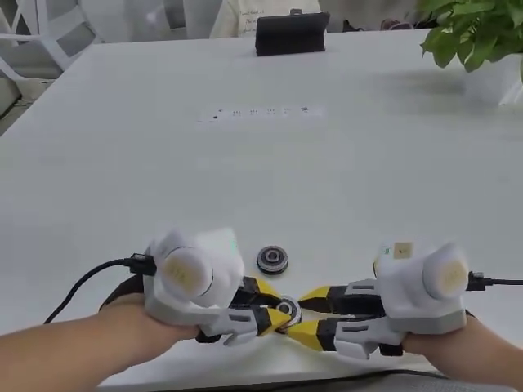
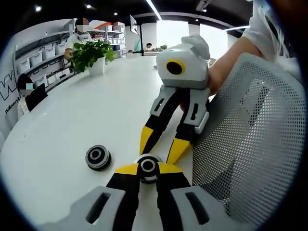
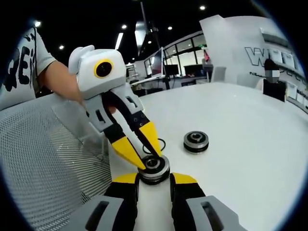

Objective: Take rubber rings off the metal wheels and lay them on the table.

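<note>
White table (image 1: 327,180) stretches open ahead. At its near edge the left gripper (image 2: 147,169) and right gripper (image 3: 155,178) meet tip to tip, jaws narrowed onto one wheel (image 1: 285,309). Second wheel (image 1: 272,260) lies just beyond; plant (image 1: 474,33) far right.

In the head view the white left gripper (image 1: 274,309), with black-and-yellow fingers, reaches in from 8 o'clock on a bare left forearm (image 1: 73,351). The matching right gripper (image 1: 296,314) comes from 4 o'clock on the right forearm (image 1: 482,353), both lying low and nearly level over the tabletop. Their tips meet nose to nose at 6 o'clock, each pair of fingers closed against opposite sides of one small round metal wheel (image 1: 285,309) with a black rubber ring.
</note>
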Motion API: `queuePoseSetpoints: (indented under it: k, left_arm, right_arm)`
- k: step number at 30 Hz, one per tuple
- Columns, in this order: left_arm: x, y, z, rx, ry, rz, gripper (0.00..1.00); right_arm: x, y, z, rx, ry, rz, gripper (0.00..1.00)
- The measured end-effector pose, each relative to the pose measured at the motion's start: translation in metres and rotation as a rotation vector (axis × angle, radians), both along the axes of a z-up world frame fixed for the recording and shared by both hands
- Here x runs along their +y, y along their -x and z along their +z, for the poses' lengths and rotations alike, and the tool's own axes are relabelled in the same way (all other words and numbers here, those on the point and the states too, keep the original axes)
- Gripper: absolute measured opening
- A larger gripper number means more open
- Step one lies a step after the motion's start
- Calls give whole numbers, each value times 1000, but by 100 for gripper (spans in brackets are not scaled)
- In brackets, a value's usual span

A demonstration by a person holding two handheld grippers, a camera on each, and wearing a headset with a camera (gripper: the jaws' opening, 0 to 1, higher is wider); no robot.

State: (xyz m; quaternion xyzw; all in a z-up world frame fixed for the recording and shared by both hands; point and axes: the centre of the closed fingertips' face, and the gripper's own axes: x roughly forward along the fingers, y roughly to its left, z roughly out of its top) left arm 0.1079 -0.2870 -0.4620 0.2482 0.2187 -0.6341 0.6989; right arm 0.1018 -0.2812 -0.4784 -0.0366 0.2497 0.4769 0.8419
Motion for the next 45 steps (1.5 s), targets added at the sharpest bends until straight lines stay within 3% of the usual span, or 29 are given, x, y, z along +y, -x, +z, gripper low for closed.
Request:
queuePoseSetpoints:
  k: [9,14,20,23,31,33,38,45]
  left_arm:
    - [0,0,0,-25,2,-12,7]
    - [-1,-1,0,-2,7,-2,7]
    - [-1,-1,0,3,9,0,7]
    - [-1,-2,-1,34,13,15,7]
    - [0,-2,-1,46,18,20,7]
    - [0,-2,-1,46,18,20,7]
    - [0,-2,0,48,23,25,7]
    - [0,-2,0,48,23,29,7]
  right_arm:
    - [-2,0,-1,-9,13,-3,23]
    - [-2,0,-1,-8,12,-8,23]
    - [-2,0,-1,-7,13,-7,23]
    - [-3,0,-1,-6,12,-6,23]
    - [-3,1,-1,-12,19,-7,22]
    - [-6,0,-3,-46,74,3,19]
    - [-6,2,-2,-26,55,-12,18]
    - [-7,5,-2,-41,93,-5,15]
